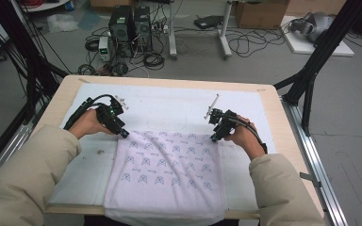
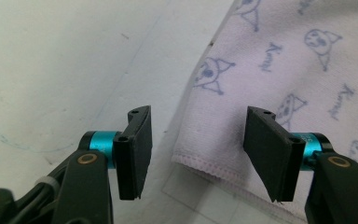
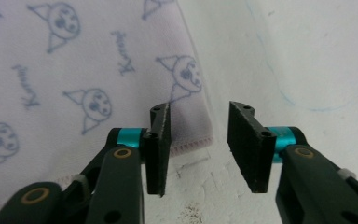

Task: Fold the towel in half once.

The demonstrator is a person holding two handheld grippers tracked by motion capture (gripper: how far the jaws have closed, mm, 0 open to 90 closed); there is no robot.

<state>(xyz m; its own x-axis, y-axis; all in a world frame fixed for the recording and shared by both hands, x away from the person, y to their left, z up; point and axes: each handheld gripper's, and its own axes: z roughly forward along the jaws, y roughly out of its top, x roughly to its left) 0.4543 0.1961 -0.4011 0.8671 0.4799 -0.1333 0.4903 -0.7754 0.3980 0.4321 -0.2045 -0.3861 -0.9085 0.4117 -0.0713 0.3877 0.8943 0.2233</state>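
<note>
My left gripper (image 1: 124, 134) hangs released over the towel's (image 1: 167, 174) upper-left corner, mid-left in the high view. My right gripper (image 1: 213, 138) is also unclenched, jaws straddling the upper-right corner. The towel lies flat, lower centre, on the mat (image 1: 169, 106).

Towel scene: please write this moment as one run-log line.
left gripper: open, at towel far-left corner | right gripper: open, at far-right corner | towel: flat, ungripped
</note>
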